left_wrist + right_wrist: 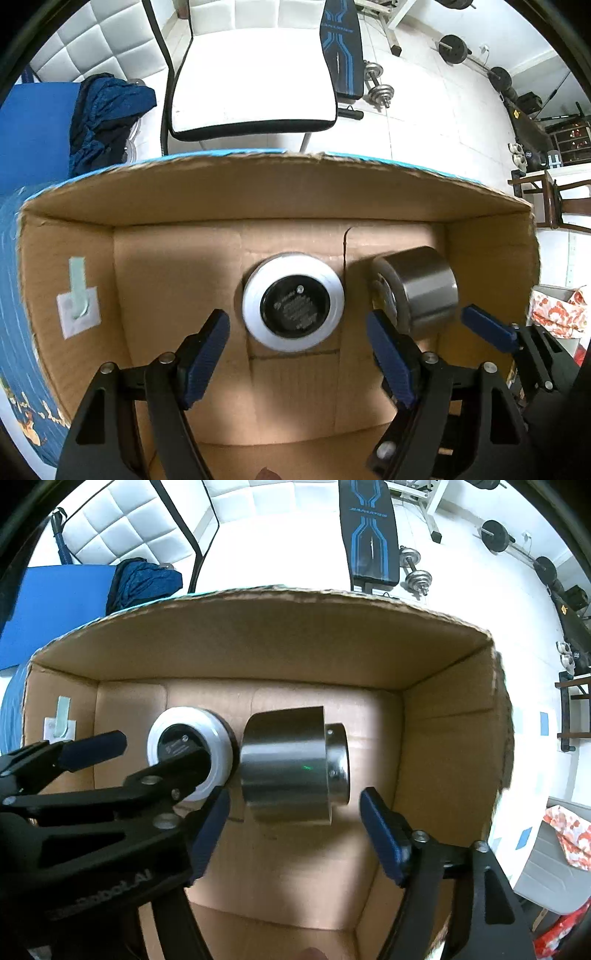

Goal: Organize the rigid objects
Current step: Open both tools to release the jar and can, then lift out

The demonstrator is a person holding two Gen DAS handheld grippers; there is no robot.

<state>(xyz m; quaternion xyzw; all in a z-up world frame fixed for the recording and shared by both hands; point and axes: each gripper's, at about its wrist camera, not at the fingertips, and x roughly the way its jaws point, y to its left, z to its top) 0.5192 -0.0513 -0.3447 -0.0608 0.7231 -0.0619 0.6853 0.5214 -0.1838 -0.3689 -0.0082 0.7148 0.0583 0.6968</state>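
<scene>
A white round jar with a black lid (pixel 293 306) lies on the floor of a cardboard box (pixel 258 192). A steel cylinder (pixel 417 288) lies on its side just right of it. My left gripper (pixel 301 360) is open above the box, with the jar between its blue pads. In the right wrist view the cylinder (pixel 288 771) lies between the pads of my open right gripper (pixel 293 834), and the jar (pixel 188 749) sits to its left, partly hidden by the left gripper's finger. Both grippers hold nothing.
The box has tall brown walls (pixel 454 738) and a paper label with tape on its left wall (pixel 79 306). Beyond it stand a white chair (pixel 255 81), a blue mat with a dark cloth (pixel 107 114), a weight bench (pixel 373 535) and dumbbells (pixel 378 88).
</scene>
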